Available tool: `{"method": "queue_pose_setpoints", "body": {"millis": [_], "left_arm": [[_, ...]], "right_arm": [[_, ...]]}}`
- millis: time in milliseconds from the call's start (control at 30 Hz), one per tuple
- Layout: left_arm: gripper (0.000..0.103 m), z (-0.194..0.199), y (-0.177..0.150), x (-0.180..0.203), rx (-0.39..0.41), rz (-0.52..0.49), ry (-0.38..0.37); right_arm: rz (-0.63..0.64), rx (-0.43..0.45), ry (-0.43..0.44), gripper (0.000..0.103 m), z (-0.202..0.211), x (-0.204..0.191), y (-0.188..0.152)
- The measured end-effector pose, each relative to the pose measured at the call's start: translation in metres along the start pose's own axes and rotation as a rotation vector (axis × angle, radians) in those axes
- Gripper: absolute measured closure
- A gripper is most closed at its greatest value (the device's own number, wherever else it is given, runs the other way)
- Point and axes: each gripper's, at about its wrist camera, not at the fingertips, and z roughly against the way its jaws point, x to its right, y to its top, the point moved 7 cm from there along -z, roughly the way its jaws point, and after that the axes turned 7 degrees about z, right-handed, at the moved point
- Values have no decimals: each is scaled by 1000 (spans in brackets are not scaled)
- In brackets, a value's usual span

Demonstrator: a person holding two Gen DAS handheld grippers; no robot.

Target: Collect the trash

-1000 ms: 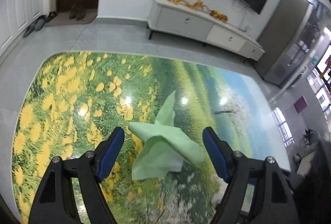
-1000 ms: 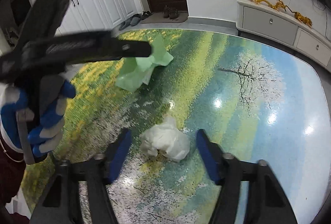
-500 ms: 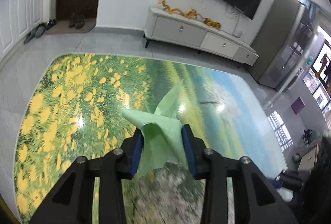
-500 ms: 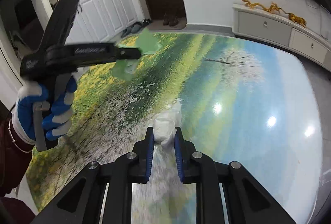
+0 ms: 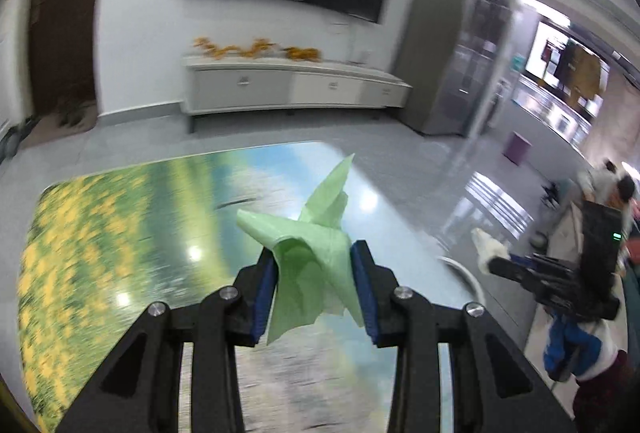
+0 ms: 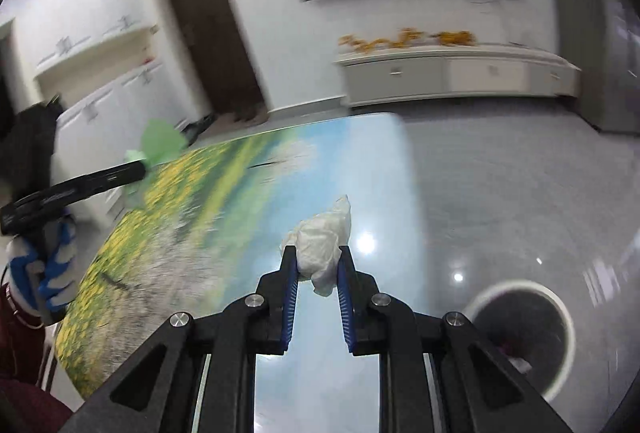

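Green wrapper (image 5: 310, 273) clamped in left claw (image 5: 314, 291) | right claw (image 6: 318, 275) grips white wad (image 6: 322, 249) | bin (image 6: 520, 337) clear only right view

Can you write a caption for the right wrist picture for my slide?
Right gripper holds a crumpled white tissue wad above the glossy meadow-print table, near a round white-rimmed bin.

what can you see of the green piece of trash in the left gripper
The green trash is a crumpled sheet of thin, pale green paper or tissue, creased into pointed flaps. One point sticks up and away, another juts left, and a loose corner hangs below. It is pinched between the blue pads of the left gripper, held clear above the picture-printed tabletop. Nothing else touches it. The right wrist view shows it blurred at the gripper's tip.
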Motion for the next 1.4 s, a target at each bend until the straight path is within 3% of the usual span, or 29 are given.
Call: {"method": "queue_pose_setpoints", "body": {"millis": [133,333,600,700,800,833,867,900,1000,1133,1233,1400], "left_arm": [[68,-30,0,79,-59,-94,-109],[67,-95,-9,176,-180,-211,-189],[63,-197,-43,268,-357,-291,-218],[50,-227,-53,286,-394,-302,-205],[42,-250,-65,295,-429,-304,-197],[39,-255,-67,297,-437,-305,-192],[39,-259,-70,297,-440,-305,-182],[38,-261,-70,297,-444,-300,-175],[38,-252,-66,290,-424,-279,-164],[38,-218,-49,266,-334,-298,-106],[38,-183,-33,249,-244,-297,-55],[38,-113,-3,199,-73,-276,53]], "right_arm": [[-120,16,-112,85,30,70,-23],[-242,-27,-183,85,45,145,-57],[-370,-107,-217,84,24,220,-98],[-420,-131,-218,80,13,241,-112],[-463,-150,-235,65,8,256,-129],[-475,-153,-244,51,7,258,-133],[-487,-153,-250,43,7,261,-137],[-494,-154,-255,43,8,263,-138],[-512,-154,-274,43,16,263,-139],[-478,-108,-271,43,34,245,-117],[-417,-48,-256,43,46,217,-79],[-290,61,-226,32,62,154,-15]]}}
